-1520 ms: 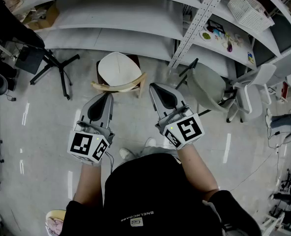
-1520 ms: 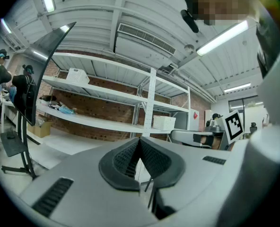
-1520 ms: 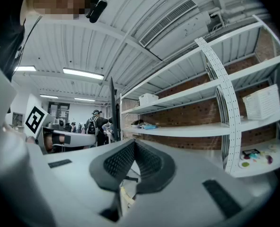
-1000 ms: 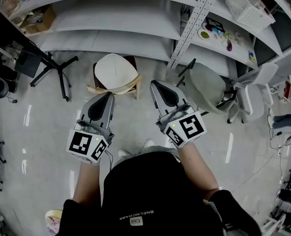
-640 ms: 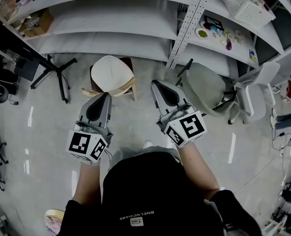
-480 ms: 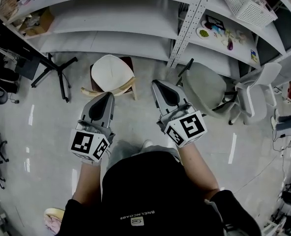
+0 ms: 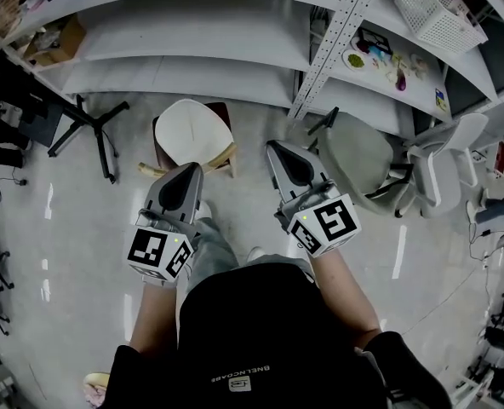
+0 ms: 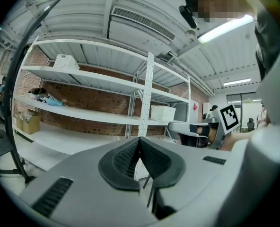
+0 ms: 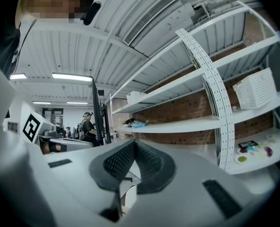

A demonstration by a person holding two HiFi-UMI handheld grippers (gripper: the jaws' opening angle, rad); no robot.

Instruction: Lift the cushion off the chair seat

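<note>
Closed in on cushion (image 7: 192, 126) atop wooden chair (image 7: 227, 152), now 12 o'clock of left gripper (image 7: 188, 175). Holding fingers pressed together there and on right gripper (image 7: 279, 153), empty. Lift pending.

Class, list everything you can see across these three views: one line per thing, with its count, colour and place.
cushion: one, cream, on the chair seat beside the shelving
chair: one, wooden, under the cushion
grey office chair: one, right of the wooden chair
white office chair: one, far right
shelving: one run, white, along the top
basket: one, white, shelf at top right
cardboard box: one, brown, shelf at left
left gripper: one, grey, shut, empty
right gripper: one, grey, shut, empty
</note>
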